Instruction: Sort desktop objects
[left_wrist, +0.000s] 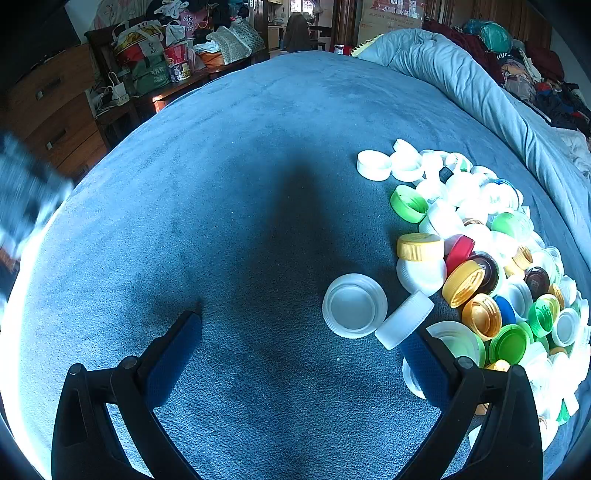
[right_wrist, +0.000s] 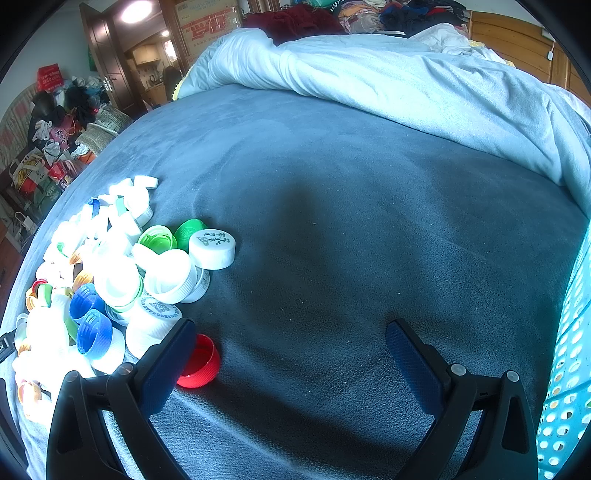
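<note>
Bottle caps (left_wrist: 480, 258) heaped on blue bed cover (left_wrist: 240, 206); pile along right side of left wrist frame, along left side of right wrist frame (right_wrist: 107, 280). Mostly white, with green, yellow, gold, blue, red, brown mixed in.

Left claw (left_wrist: 303, 332): fingers wide apart, nothing between them. Right-hand finger tip just beside tilted white cap (left_wrist: 404, 319) at pile's near edge; contact cannot be told. Upturned white cap (left_wrist: 354, 305) touching that tilted one, at pile's left fringe. Centre and left of frame: bare cover, open room up to far edge of bed.

Right claw (right_wrist: 291, 332): fingers wide apart, empty. Red cap (right_wrist: 199, 363) on its side just behind left-hand finger, partly hidden by it. White printed cap (right_wrist: 212, 248) and green cap (right_wrist: 190, 230) marking pile's right-hand edge. Centre and right of frame: bare cover, clear stretch.

Boundaries: rolled pale-blue quilt (right_wrist: 406, 81) across upper right of right wrist frame; perforated turquoise basket wall (right_wrist: 569, 369) at right edge, well apart from caps. Cluttered wooden furniture (left_wrist: 155, 74) beyond bed edge, upper left of left wrist frame.
</note>
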